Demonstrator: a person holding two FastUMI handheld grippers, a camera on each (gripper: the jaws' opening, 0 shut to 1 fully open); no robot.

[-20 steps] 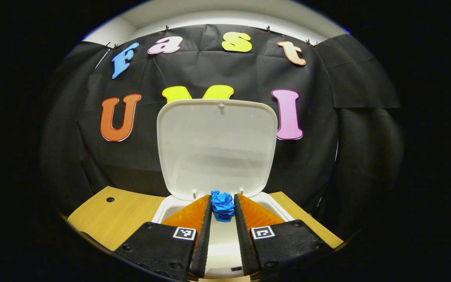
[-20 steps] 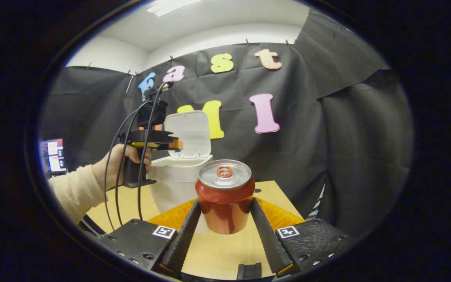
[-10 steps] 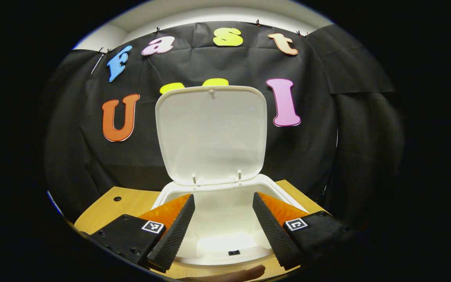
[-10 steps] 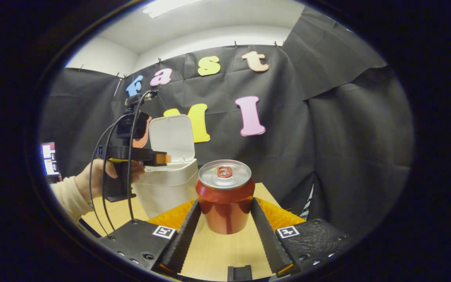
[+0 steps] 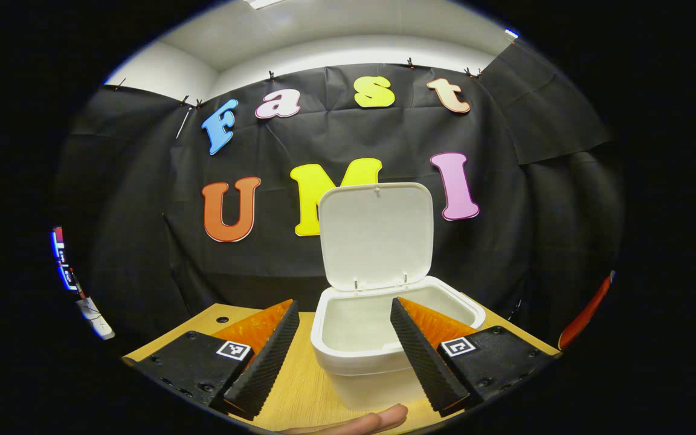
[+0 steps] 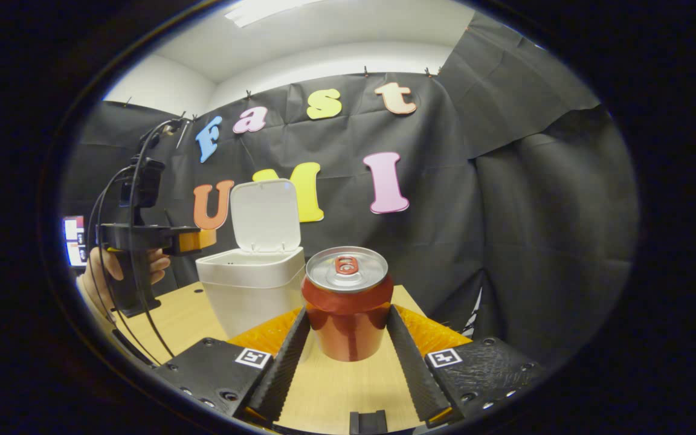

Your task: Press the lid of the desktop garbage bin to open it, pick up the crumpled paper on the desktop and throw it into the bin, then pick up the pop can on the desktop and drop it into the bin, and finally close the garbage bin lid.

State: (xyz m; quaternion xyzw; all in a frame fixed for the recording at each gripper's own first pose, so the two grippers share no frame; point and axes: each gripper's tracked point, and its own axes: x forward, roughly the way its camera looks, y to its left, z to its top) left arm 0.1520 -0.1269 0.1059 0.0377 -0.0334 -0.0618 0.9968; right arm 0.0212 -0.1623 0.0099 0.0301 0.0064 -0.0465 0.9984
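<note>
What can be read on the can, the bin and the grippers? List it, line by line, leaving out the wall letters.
pop can: no print on the faces that show.
bin and its lid: plain, no text.
square markers on the left gripper and right gripper: patterns, no words.
screen at far left: too blurred to read.

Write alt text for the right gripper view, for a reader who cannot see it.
A red pop can stands upright, clamped between the right gripper's two fingers above a wooden desk. Behind it to the left sits a white bin with its lid raised, and farther left a hand holds the left gripper.
</note>
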